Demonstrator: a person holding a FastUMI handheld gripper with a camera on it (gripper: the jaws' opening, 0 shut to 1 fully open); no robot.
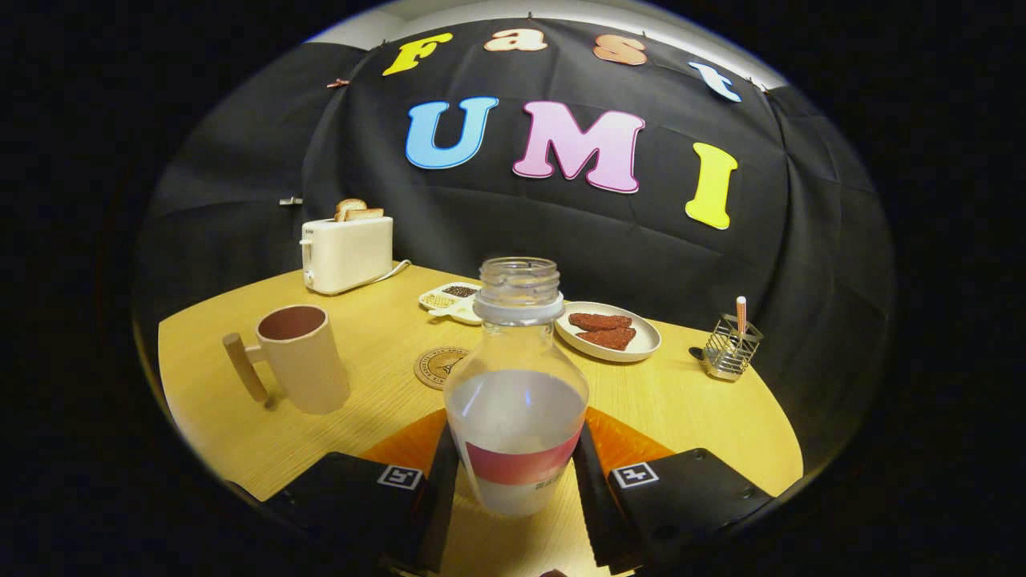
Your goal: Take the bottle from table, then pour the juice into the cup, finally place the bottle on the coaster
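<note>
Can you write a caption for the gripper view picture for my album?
Hand-held gripper shut on an uncapped juice bottle, the cup and coaster just beyond on the wooden table.

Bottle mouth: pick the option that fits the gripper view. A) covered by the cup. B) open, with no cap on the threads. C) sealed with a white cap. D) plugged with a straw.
B: the bottle, clamped between the gripper fingers, shows bare clear threads at its top, while the cup stands apart on the table.
</note>
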